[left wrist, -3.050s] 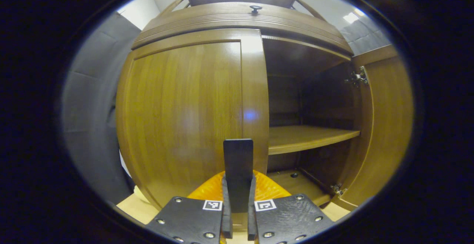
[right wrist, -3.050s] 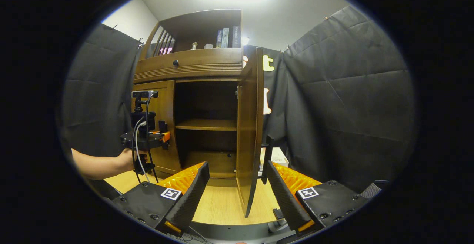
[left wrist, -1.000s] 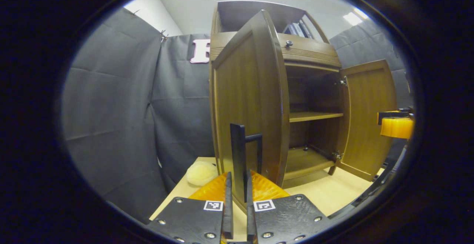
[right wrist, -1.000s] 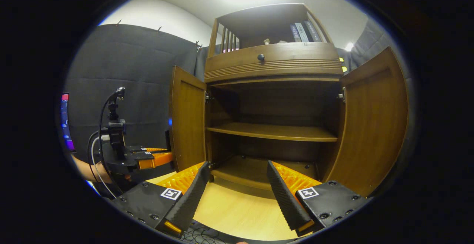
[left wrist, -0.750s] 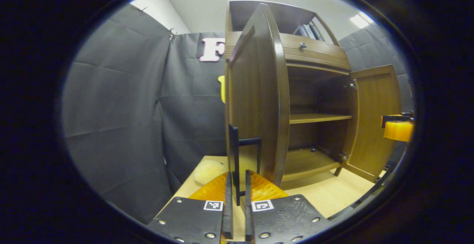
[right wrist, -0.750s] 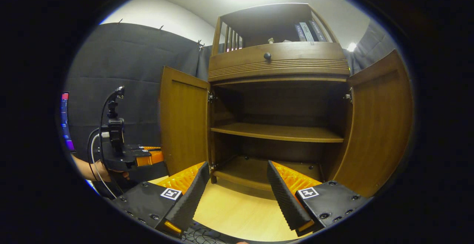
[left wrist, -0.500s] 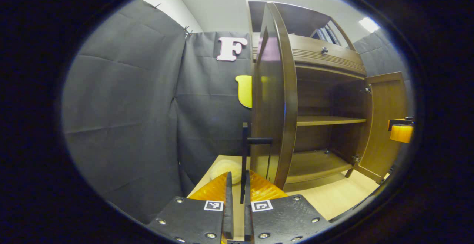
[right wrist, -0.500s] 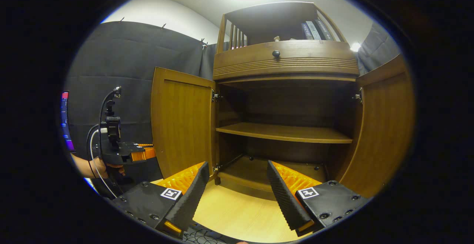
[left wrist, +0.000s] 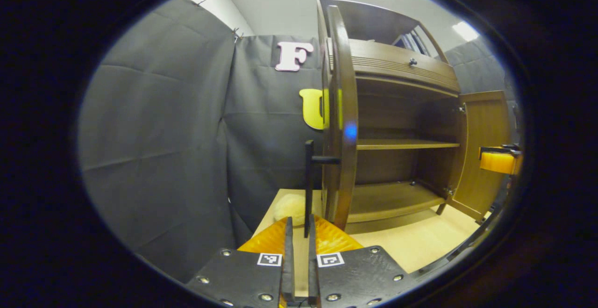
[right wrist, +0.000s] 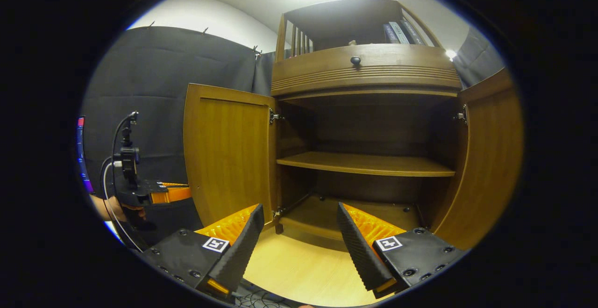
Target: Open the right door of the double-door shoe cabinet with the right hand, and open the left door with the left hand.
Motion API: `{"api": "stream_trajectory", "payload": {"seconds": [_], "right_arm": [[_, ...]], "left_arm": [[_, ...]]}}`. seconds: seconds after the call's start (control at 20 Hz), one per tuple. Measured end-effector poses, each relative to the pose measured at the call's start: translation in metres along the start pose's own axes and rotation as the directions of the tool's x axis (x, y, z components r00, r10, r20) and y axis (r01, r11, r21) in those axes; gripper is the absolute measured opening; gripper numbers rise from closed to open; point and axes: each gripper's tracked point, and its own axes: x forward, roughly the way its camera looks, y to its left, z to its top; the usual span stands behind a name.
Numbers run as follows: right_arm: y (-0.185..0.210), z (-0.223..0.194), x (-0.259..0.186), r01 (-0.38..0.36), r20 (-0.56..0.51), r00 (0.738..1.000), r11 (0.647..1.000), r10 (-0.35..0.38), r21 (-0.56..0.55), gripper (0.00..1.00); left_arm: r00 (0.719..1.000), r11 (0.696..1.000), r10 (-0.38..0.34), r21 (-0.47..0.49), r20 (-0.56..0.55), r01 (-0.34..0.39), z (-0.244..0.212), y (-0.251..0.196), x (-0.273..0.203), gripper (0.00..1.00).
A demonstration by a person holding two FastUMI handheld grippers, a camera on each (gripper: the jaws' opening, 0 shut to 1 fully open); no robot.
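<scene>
The wooden shoe cabinet (right wrist: 364, 76) stands with both doors swung out. In the right gripper view the left door (right wrist: 226, 154) and the right door (right wrist: 486, 158) flank the bare inner shelf (right wrist: 364, 164). My right gripper (right wrist: 299, 233) is open in front of the cabinet floor, with nothing between its fingers. In the left gripper view the left door (left wrist: 340, 111) shows edge-on. Its dark bar handle (left wrist: 309, 182) reaches down between the fingers of my left gripper (left wrist: 299, 226), which is shut on the handle's lower end. The right door (left wrist: 483, 149) stands open farther off.
The cabinet rests on a light wooden table (right wrist: 299, 270). A pale round thing (left wrist: 289, 205) lies on the table left of the left door. Books (right wrist: 399, 32) stand on the top shelf above a drawer knob (right wrist: 355, 60). A hand holds the left gripper (right wrist: 175, 195) at far left.
The left door has swung from shut to wide open with my left gripper on its handle. My right gripper has turned from the right door's edge to face the cabinet's inside.
</scene>
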Motion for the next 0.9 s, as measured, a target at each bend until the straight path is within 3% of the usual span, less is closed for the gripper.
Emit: {"api": "stream_trajectory", "payload": {"seconds": [0.05,0.1,0.25,0.3,0.35,0.55,0.9], "right_arm": [[-0.002,0.000,-0.002,0.008,0.001,1.000,1.000,-0.008,0.006,0.98],[-0.005,0.001,-0.004,0.016,0.004,1.000,1.000,-0.016,0.011,0.93],[-0.019,0.005,-0.011,0.056,0.017,0.998,0.998,-0.056,0.003,0.93],[-0.025,0.007,-0.014,0.072,0.022,0.997,0.997,-0.071,-0.003,0.98],[-0.031,0.009,-0.019,0.085,0.025,0.996,0.996,-0.085,-0.010,0.93],[-0.059,0.011,-0.038,0.150,0.038,0.988,0.988,-0.149,-0.025,0.99],[-0.118,0.011,-0.079,0.284,0.050,0.957,0.959,-0.285,0.013,0.96]], "left_arm": [[1.000,1.000,0.008,-0.002,0.007,-0.008,0.004,0.001,-0.004,0.12],[1.000,1.000,0.017,-0.001,0.017,-0.017,0.008,0.000,-0.008,0.13],[0.998,1.000,0.019,0.017,0.063,-0.021,0.033,-0.017,-0.022,0.13],[0.997,0.999,0.019,0.024,0.080,-0.021,0.042,-0.022,-0.024,0.13],[0.995,1.000,0.015,0.024,0.095,-0.018,0.051,-0.029,-0.028,0.13],[0.991,1.000,-0.021,0.016,0.131,0.019,0.078,-0.070,-0.031,0.13],[0.983,0.995,-0.102,0.032,0.150,0.099,0.097,-0.149,-0.026,0.13]]}}
